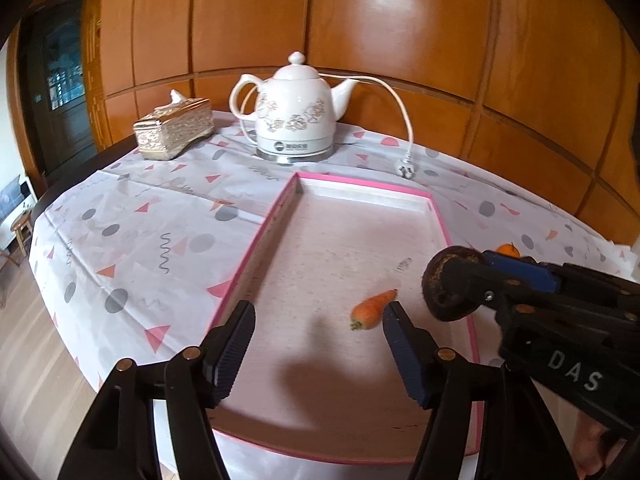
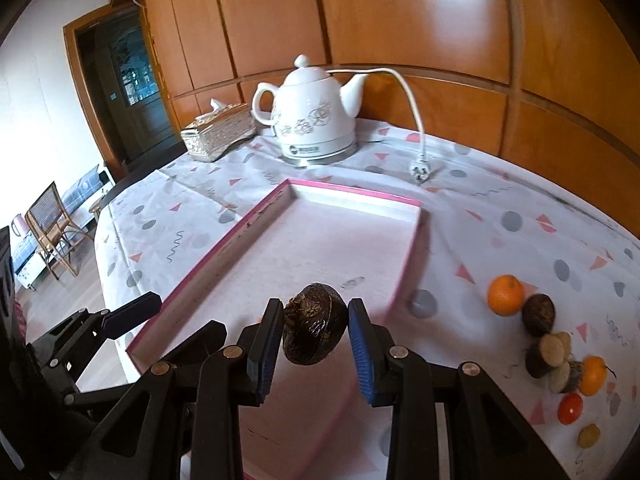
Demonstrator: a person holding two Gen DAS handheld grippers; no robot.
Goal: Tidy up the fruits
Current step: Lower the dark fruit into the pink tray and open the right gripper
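Note:
A pink-rimmed tray lies on the patterned tablecloth. A small carrot rests on the tray floor, just off the right fingertip of my left gripper, which hangs open above the tray with nothing between its fingers. My right gripper is shut on a dark brown, wrinkled round fruit and holds it over the tray's near right part. The left wrist view shows that same fruit at the right. On the cloth right of the tray lie an orange, another dark fruit, a red tomato and several more pieces.
A white kettle stands behind the tray, its cord and plug lying on the cloth. A gold tissue box sits at the back left. Wood panelling closes off the far side. The table edge curves away on the left, with floor and a chair beyond.

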